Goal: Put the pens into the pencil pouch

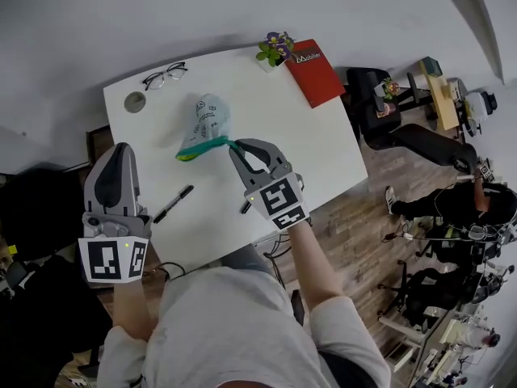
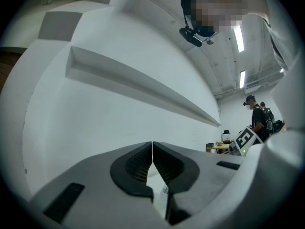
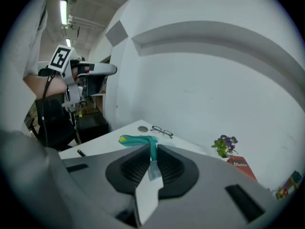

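the right gripper point(image 1: 235, 146) has its jaws pinched on only the teal edge of the pencil pouch point(image 1: 207, 120), which hangs above the table point(image 1: 315, 144) and could slip free, while the left gripper point(image 1: 121, 148) has its jaws closed and empty and a pen point(image 1: 174, 204) lies on the table.

Table point(image 1: 323, 148) bare at right; glasses point(image 1: 165, 75), plant point(image 1: 275, 49), red book point(image 1: 315, 71) line far edge, pen point(image 1: 174, 204) nr front-left.
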Action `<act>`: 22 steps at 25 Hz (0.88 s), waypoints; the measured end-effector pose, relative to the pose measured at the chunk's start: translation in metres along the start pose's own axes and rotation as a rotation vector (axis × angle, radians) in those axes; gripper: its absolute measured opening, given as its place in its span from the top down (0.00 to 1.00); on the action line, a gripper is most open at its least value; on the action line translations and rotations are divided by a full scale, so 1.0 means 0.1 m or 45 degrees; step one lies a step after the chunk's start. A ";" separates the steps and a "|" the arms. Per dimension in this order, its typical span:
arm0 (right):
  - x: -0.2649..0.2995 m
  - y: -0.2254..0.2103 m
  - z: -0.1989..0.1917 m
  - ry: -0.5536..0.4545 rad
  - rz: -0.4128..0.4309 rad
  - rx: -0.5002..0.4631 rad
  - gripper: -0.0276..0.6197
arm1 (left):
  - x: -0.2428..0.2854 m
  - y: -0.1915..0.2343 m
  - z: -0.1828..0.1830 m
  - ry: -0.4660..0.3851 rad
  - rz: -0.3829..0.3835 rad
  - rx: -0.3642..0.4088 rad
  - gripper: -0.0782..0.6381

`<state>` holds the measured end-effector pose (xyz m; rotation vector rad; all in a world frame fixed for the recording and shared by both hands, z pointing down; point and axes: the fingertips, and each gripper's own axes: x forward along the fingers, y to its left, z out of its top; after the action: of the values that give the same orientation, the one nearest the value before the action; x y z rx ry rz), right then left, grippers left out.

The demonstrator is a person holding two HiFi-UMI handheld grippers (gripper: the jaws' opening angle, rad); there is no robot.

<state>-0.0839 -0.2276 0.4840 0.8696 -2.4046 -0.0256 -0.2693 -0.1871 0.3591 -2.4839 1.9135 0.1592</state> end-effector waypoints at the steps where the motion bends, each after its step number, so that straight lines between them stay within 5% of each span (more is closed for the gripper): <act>1: -0.07 -0.02 0.09 -0.037 -0.008 0.011 0.86 | -0.02 -0.02 0.03 -0.006 0.005 0.005 0.85; 7: -0.55 -0.14 0.50 -0.267 0.011 0.132 0.86 | -0.19 -0.19 0.22 -0.044 0.056 0.042 0.85; 14: -1.01 -0.20 0.55 -0.417 0.067 0.253 0.86 | -0.44 -0.38 0.27 -0.031 0.122 0.058 0.85; 22: -1.27 -0.23 0.43 -0.455 0.089 0.257 0.86 | -0.61 -0.58 -0.25 0.184 0.111 0.063 0.85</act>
<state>-0.0137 -0.1780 0.3785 0.9354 -2.8082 0.0982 -0.2264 -0.1146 0.3855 -2.4438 2.0535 -0.0694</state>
